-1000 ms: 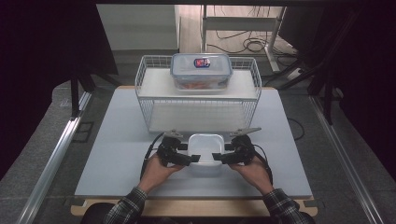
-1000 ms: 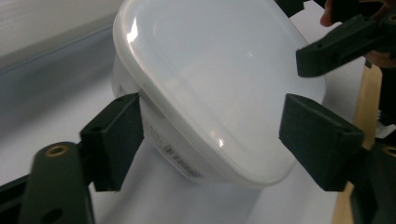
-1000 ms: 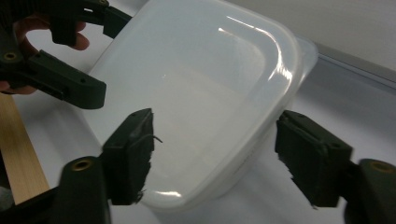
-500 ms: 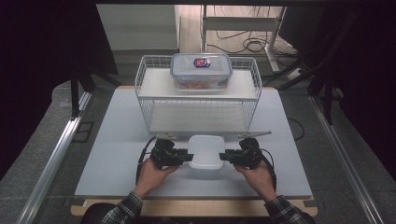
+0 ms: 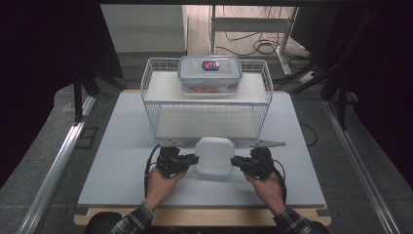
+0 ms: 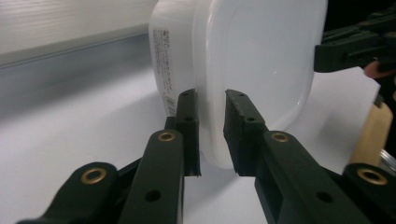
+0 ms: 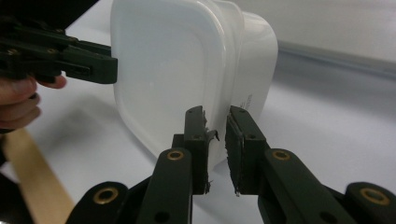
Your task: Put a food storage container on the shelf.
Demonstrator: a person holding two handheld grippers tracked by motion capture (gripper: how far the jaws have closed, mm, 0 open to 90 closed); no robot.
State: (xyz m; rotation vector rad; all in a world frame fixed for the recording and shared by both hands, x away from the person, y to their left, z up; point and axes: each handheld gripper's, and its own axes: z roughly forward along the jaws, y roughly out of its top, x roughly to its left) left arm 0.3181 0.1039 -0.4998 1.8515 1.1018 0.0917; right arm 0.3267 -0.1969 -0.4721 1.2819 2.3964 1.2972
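Note:
A white plastic container (image 5: pixel 214 155) with rounded corners is held between both grippers over the front middle of the white table (image 5: pixel 117 146). My left gripper (image 5: pixel 193 159) is shut on the rim at its left side. My right gripper (image 5: pixel 236 162) is shut on the rim at its right side. In the left gripper view the jaws of my left gripper (image 6: pixel 212 121) pinch the rim of the container (image 6: pixel 252 60), with the other gripper (image 6: pixel 355 46) beyond. In the right gripper view my right gripper (image 7: pixel 215 135) clamps the container (image 7: pixel 163 70) the same way, and a printed label (image 7: pixel 245 100) shows on its side.
A white wire basket (image 5: pixel 146 92) stands just behind the container at the table's back middle. On its upper shelf sits a clear lidded box (image 5: pixel 210 73) holding orange food. Cables trail from both grippers. The table's wooden front edge (image 5: pixel 195 217) lies under the forearms.
The container has turned in the grippers: its open inside faced up before, now a smooth closed face does. Both hands have shifted slightly toward the person.

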